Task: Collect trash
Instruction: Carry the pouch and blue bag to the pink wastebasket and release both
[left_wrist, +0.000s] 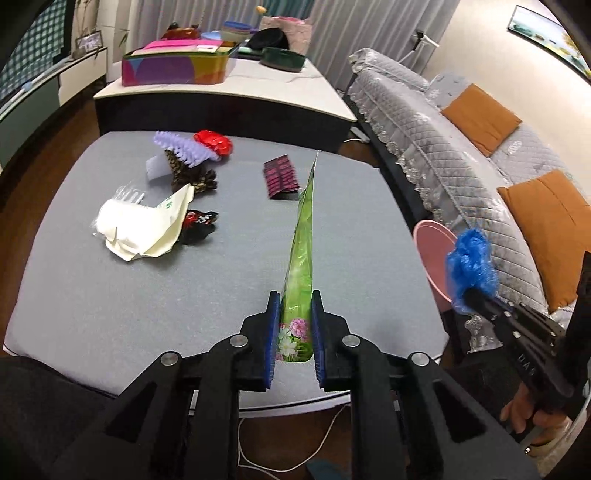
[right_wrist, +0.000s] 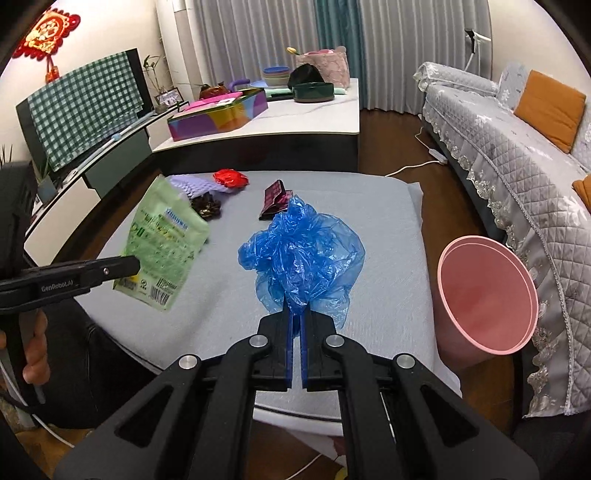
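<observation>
My left tongs (left_wrist: 294, 299) pinch a green packet (left_wrist: 301, 254) tight, lifted over the bench (left_wrist: 110, 295). My right tongs (right_wrist: 296, 314) are squeezed shut on a crumpled blue plastic bag (right_wrist: 303, 254), near the pink bin (right_wrist: 487, 295) beside the bench's right edge.

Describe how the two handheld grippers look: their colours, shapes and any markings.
Both are black plastic. The left gripper and the right gripper each have two jaws lined with blue ribbed pads, driven by angular linkage arms with silver round pivot pins. Seen from the side, the left one bears white lettering, "GenRobot.AI". The person's clothing near the handles looks dark.
</observation>
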